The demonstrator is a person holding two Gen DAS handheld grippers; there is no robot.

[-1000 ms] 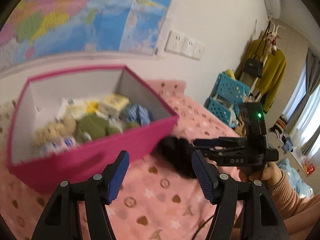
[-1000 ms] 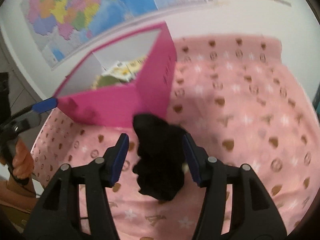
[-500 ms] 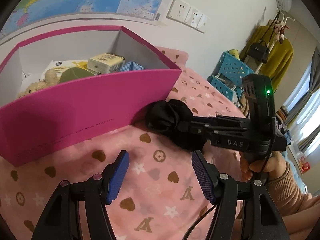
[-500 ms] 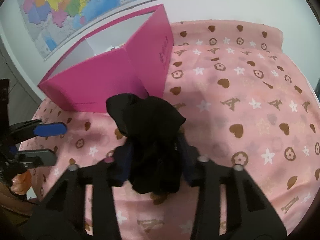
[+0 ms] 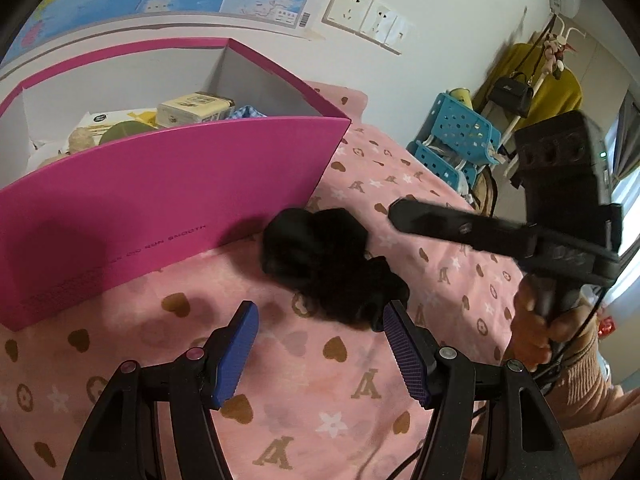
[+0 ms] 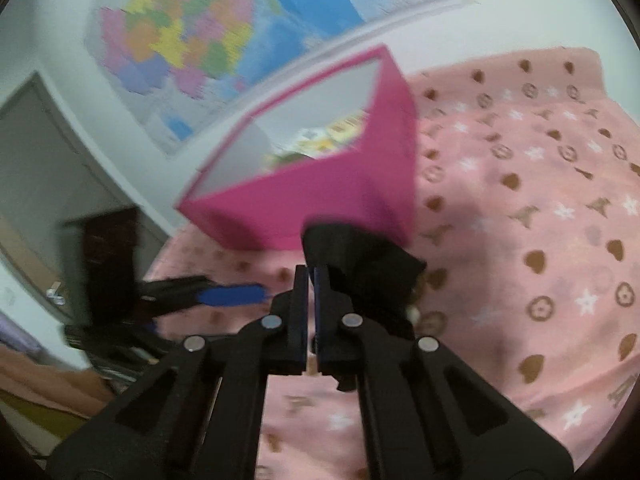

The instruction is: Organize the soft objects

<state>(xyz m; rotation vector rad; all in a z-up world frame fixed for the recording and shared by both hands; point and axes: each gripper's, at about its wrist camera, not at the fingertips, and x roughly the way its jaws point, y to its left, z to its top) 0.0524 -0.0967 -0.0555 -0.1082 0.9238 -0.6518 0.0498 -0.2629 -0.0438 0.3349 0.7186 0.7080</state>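
A crumpled black cloth lies on the pink bedspread against the front corner of the pink box. My left gripper is open just short of it, its right pad beside the cloth's near edge. In the left wrist view my right gripper hovers above and to the right of the cloth, clear of it. In the right wrist view the right gripper has its jaws closing pad to pad with nothing between them. There the black cloth lies just right of the fingers, in front of the pink box.
The box holds plush toys and packets. Blue plastic baskets and a coat rack with a yellow garment stand past the bed's far side. A map and wall sockets are on the wall behind.
The right gripper's jaws closed from around the black cloth and came away empty, lifting off to the side. The cloth stayed on the bed. My left gripper sank lower toward the bedspread.
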